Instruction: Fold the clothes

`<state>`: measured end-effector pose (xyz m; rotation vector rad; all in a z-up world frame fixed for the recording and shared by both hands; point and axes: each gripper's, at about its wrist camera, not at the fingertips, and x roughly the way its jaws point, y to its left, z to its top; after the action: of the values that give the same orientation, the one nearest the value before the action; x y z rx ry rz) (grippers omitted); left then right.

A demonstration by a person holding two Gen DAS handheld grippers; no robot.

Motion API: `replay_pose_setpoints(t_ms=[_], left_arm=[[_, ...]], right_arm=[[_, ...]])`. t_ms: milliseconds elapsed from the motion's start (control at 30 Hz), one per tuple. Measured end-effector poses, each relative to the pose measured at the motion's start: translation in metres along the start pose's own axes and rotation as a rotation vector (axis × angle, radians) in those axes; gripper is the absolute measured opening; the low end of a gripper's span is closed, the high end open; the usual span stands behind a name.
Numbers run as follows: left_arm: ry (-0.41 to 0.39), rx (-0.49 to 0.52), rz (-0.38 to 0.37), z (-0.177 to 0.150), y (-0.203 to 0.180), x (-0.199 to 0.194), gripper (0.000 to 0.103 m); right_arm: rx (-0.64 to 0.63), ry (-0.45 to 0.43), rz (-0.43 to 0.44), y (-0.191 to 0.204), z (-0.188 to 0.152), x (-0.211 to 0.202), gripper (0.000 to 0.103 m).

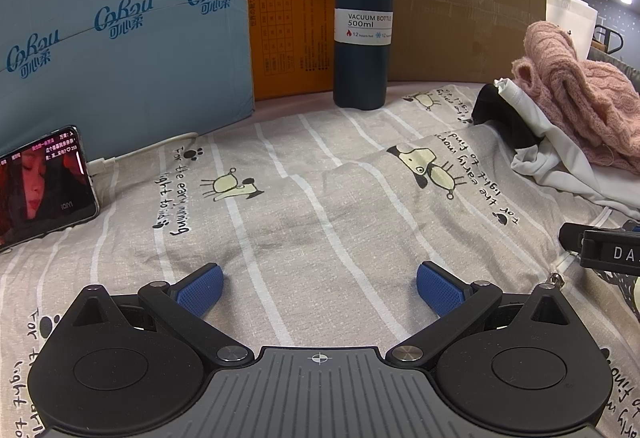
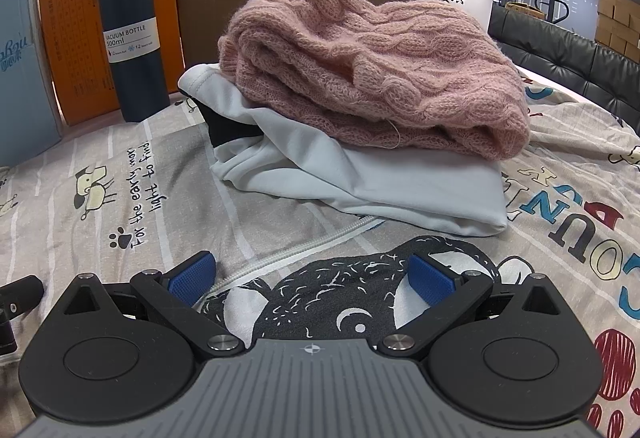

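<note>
Lying sweater point(image 2: 368, 65), length left-right.

Two fisheye views, each from a camera mounted just behind a handheld gripper, looking forward and slightly down along its two blue-padded fingers. The left wrist view sits low and close over the printed bedsheet point(image 1: 320, 173), facing a wall of cardboard boxes point(image 1: 460, 9) straight ahead. The right wrist view, equally low, faces a nearby stack of folded clothes point(image 2: 360, 109), which fills its centre. Both views share the dark vacuum bottle point(image 1: 362, 21), the boxes, the sheet and the clothes stack, seen at the left view's right edge.
</note>
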<state>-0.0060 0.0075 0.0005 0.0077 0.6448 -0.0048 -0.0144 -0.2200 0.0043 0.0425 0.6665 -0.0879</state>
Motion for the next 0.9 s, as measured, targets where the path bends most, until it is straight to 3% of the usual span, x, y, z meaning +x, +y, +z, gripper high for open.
replay_pose_setpoints(t_ms=[200,433,633,733,900], left_arm=[[-0.066,-0.034,-0.03,-0.004,0.012,-0.008,0.103],[-0.272,-0.056,-0.006,-0.005,0.004,-0.039,0.103],[-0.424,-0.039,0.004,-0.012,0.002,-0.06,0.103],[-0.466,-0.017,0.012,-0.016,-0.002,-0.065,0.103],[-0.494,0.009,0.011,-0.02,-0.007,-0.07,0.103]], right_arm=[[0.03,-0.054,0.02,0.0,-0.001,-0.008,0.103],[0.117,-0.212,0.081,-0.012,-0.003,-0.033,0.103],[0.112,-0.4,0.045,-0.009,-0.012,-0.061,0.103],[0.122,-0.464,0.03,-0.009,-0.018,-0.068,0.103],[0.108,-0.493,0.038,-0.007,-0.02,-0.072,0.103]])
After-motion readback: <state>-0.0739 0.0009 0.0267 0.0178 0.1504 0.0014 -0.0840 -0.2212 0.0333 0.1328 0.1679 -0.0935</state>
